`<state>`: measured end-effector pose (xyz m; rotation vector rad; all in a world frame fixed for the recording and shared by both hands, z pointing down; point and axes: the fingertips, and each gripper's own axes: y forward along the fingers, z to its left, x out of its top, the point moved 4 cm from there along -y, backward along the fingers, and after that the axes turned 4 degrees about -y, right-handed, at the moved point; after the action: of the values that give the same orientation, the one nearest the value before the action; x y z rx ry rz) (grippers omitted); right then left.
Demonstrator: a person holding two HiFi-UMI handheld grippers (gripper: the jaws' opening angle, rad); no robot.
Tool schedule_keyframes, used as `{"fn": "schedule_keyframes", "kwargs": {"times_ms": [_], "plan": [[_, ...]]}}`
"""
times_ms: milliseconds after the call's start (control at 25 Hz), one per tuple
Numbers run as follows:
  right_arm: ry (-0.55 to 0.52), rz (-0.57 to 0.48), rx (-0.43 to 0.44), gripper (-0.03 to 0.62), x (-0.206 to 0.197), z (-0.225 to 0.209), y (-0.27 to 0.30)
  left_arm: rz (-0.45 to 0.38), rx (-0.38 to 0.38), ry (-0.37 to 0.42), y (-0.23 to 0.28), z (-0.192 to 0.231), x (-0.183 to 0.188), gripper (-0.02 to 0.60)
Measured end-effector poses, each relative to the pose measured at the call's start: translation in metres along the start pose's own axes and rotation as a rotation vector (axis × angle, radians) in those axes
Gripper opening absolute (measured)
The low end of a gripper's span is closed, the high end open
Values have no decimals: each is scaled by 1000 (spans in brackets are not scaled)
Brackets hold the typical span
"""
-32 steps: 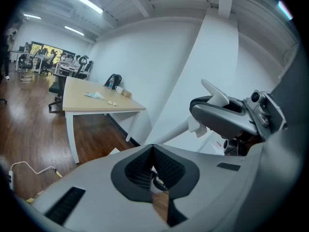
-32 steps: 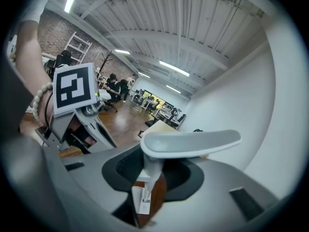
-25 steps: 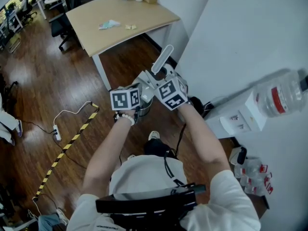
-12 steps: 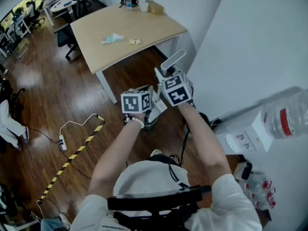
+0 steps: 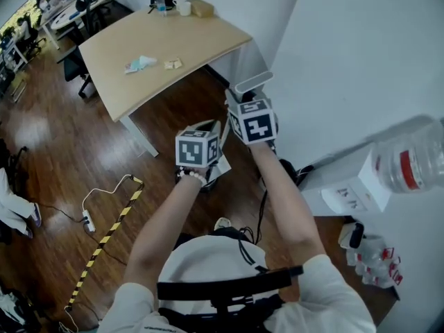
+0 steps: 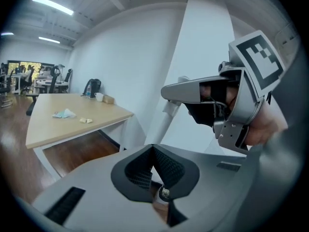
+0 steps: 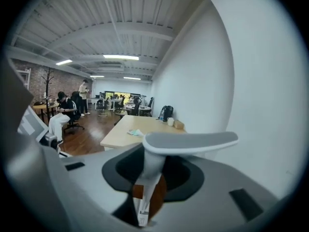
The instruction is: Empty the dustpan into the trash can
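Note:
The dustpan's upright handle [image 5: 251, 83] is a white stem with a flat grey grip [image 7: 190, 141] on top. My right gripper [image 5: 244, 101] is shut on the stem [image 7: 147, 178] just under that grip and holds it near the white wall. The left gripper [image 5: 214, 129] sits close beside it on the left; its black pads [image 6: 166, 166] meet at the tips and nothing shows between them. From the left gripper view, the grey grip [image 6: 186, 88] and the right gripper's marker cube [image 6: 256, 59] are just ahead. A white part of the pan [image 5: 222, 165] peeks out below the left cube. The trash can is hidden.
A wooden desk [image 5: 180, 44] with a tissue, a cup and a box stands ahead on the left. A water dispenser [image 5: 347, 186] with its bottle [image 5: 409, 161] is at the right against the wall. Yellow-black tape [image 5: 111, 231] and a power strip lie on the floor.
Both grippers and the dustpan handle have moved forward toward the desk leg and wall, and the right gripper has rolled. The metal trash can seen under them earlier is now covered.

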<state>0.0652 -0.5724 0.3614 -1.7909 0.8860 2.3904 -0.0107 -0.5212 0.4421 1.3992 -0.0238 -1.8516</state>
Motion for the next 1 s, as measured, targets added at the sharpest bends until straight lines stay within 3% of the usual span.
{"fn": "schedule_keyframes", "kwargs": {"times_ms": [280,480,760,1000], "plan": [[97,-84,-179,112,27,-23,-63,27,-196,90,-3,-36,10,-2],[127,-82,-355,112,31,-21,-131,66,-363,171,-23,-67,0,-2],[225,-6,-577,114,-24,-17,-216,164,-555,212,-45,-124,-56,-2],[330,83,-712,114,-91,-13,-271,269,-628,240,-56,-150,-114,-2]]}}
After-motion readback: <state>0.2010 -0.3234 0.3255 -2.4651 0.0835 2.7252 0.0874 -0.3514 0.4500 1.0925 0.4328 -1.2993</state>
